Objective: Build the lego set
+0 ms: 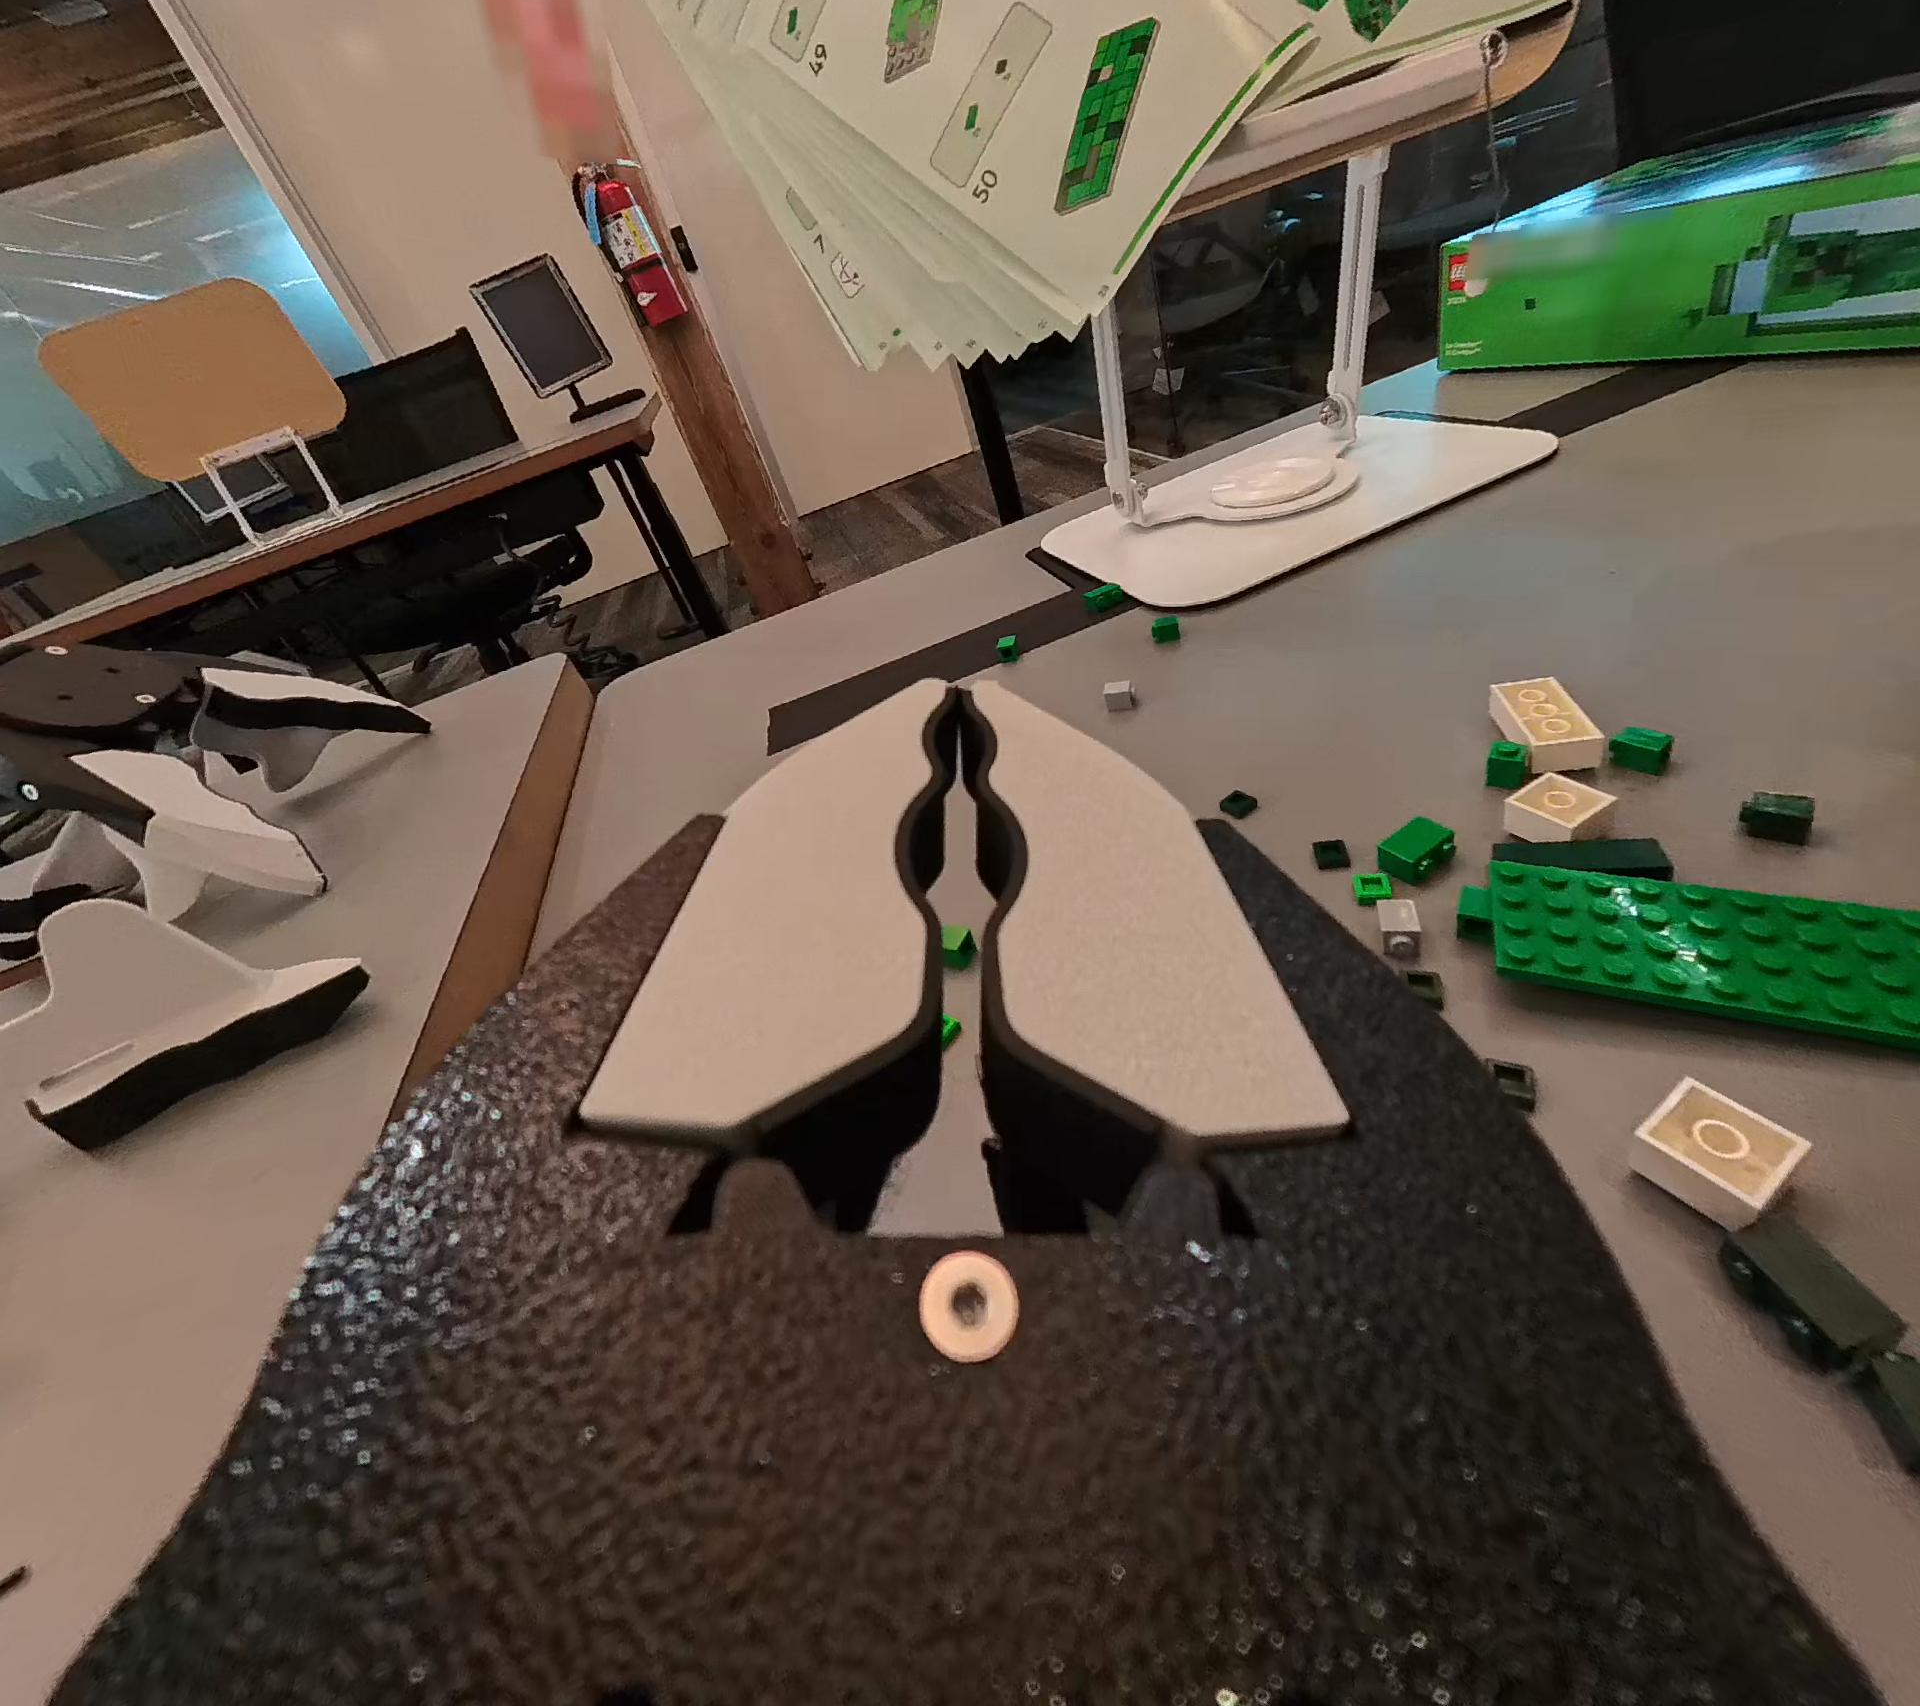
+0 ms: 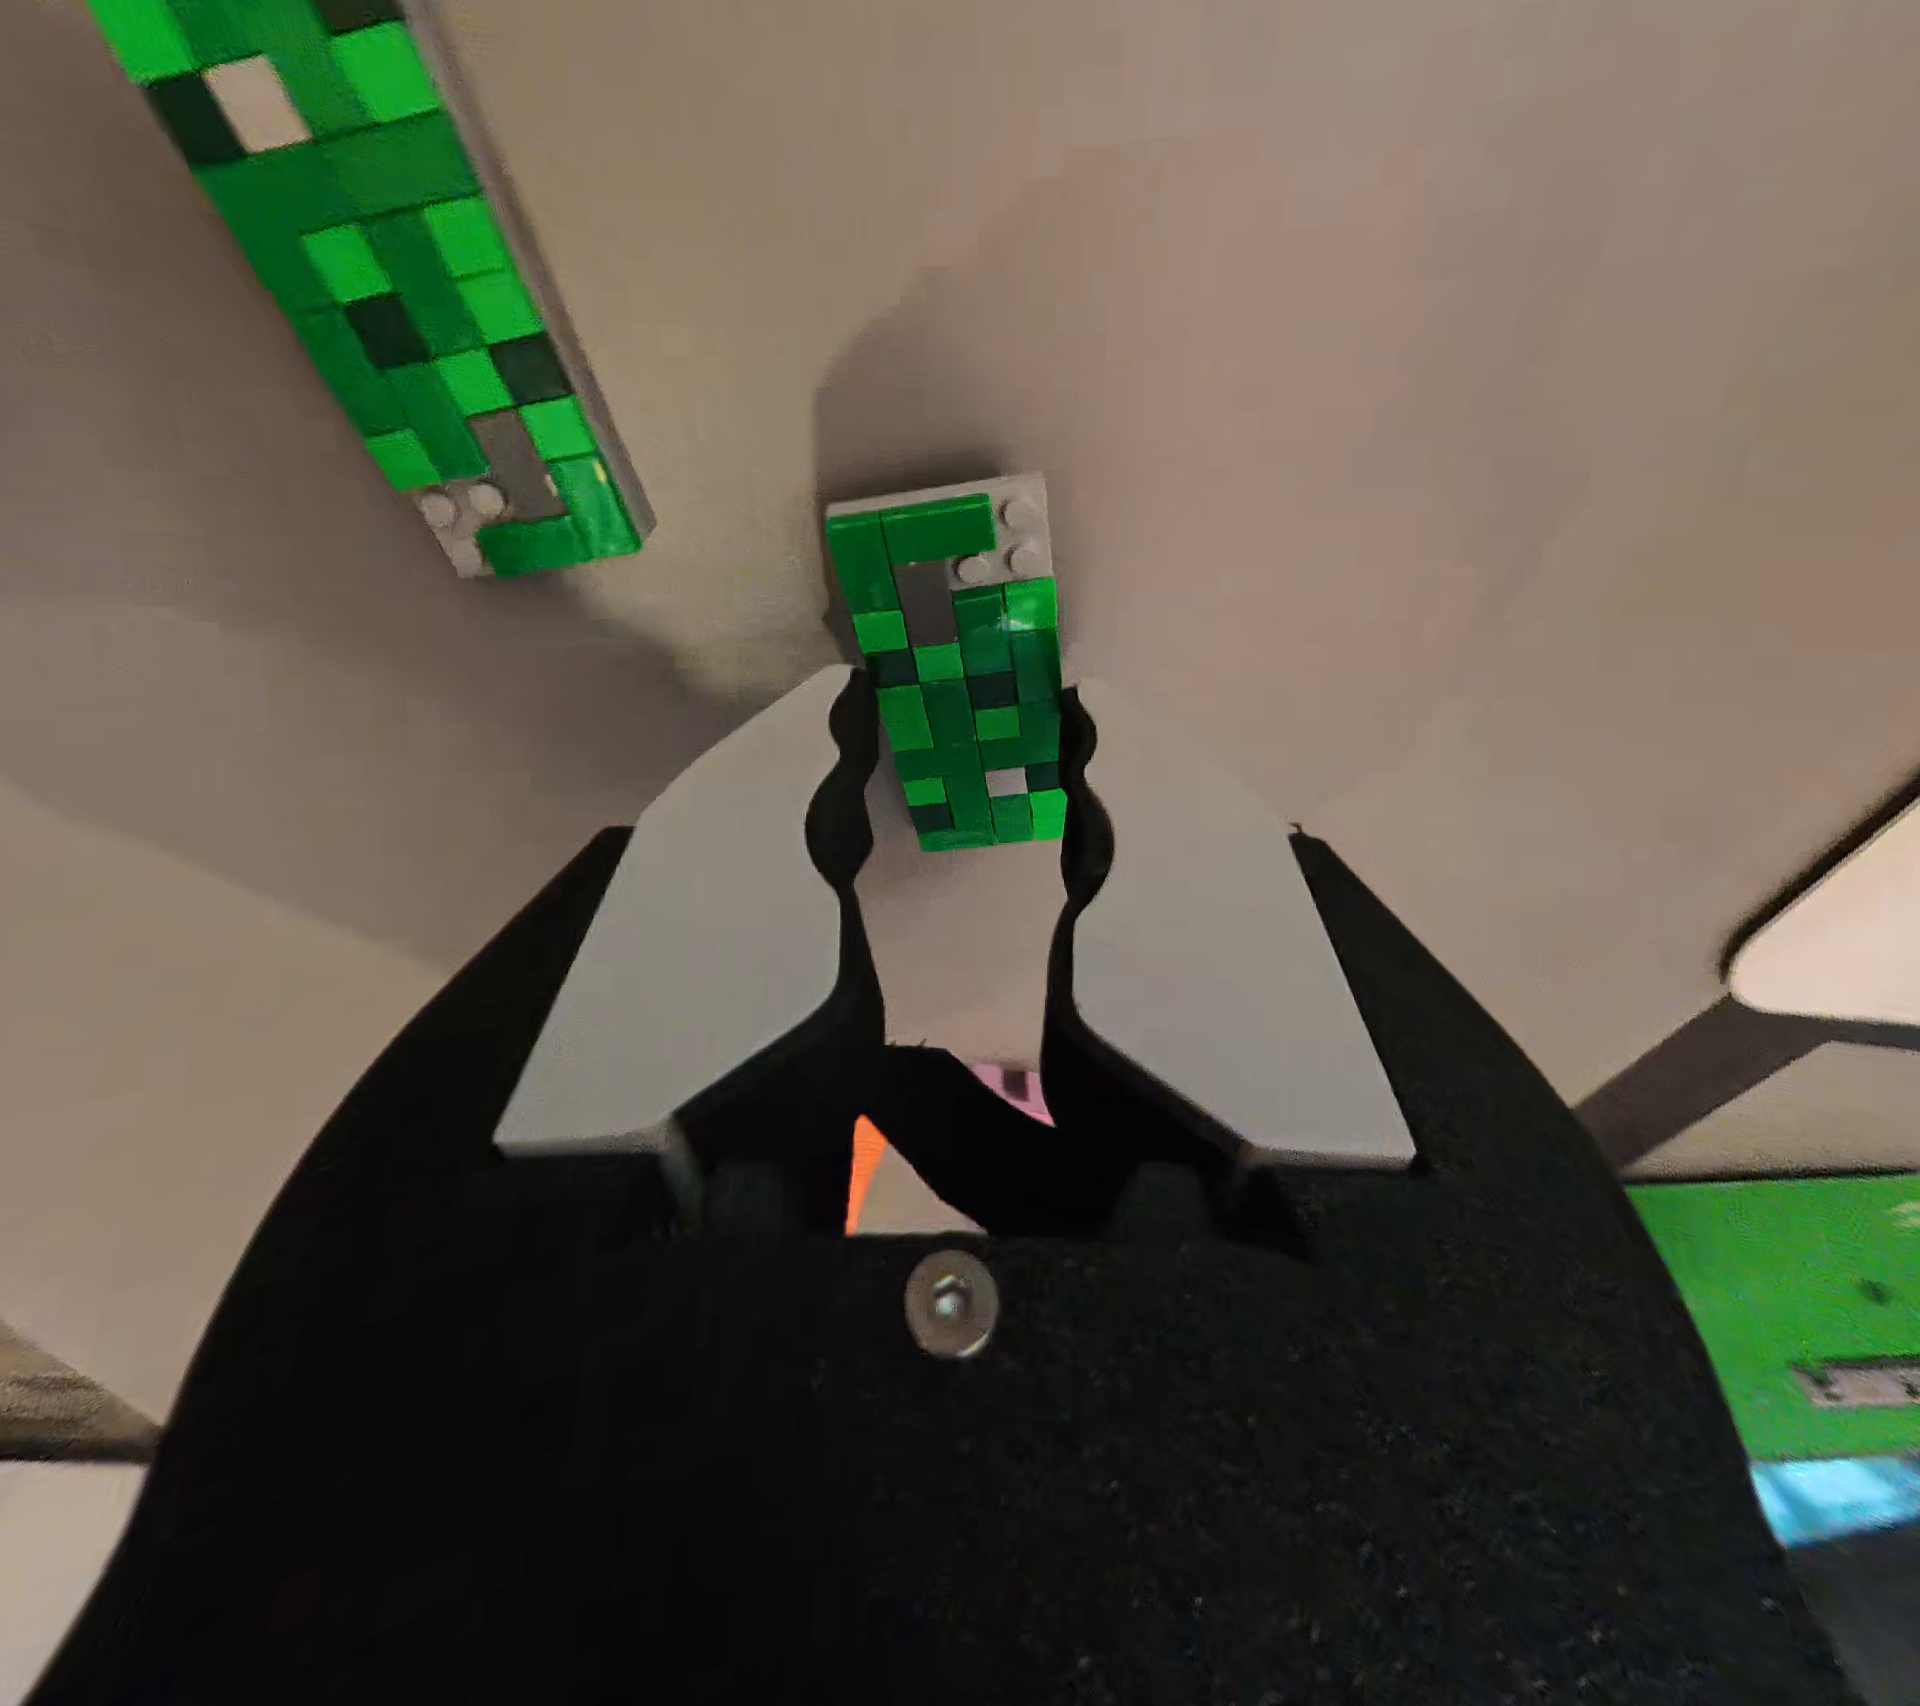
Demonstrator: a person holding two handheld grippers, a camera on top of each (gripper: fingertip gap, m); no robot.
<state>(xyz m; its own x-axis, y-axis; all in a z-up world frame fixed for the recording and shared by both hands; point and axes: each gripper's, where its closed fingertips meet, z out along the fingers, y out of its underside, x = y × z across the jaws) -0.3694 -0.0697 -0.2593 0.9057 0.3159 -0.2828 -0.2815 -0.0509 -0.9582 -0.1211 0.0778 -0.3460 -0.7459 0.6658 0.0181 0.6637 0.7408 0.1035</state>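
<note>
In the right wrist view my right gripper (image 2: 961, 690) has its two fingers on either side of a small panel tiled in green (image 2: 961, 617), with grey studs at its far end. Both pads press on its long edges near the fingertips. A longer green tiled panel (image 2: 332, 202) lies on the grey table (image 2: 1351, 306) to the upper left. In the left wrist view my left gripper (image 1: 958, 702) is shut, fingertips touching, with nothing between them. It hovers over the table (image 1: 1351, 638), left of a green studded plate (image 1: 1704, 950) and loose bricks.
An open instruction booklet (image 1: 1039, 46) rests on a white stand (image 1: 1299, 503) at the back. A green box (image 1: 1683, 274) stands at the far right. White bricks (image 1: 1548, 721) and small green pieces are scattered at the right. Spare black-and-white finger parts (image 1: 187, 825) lie on the left table.
</note>
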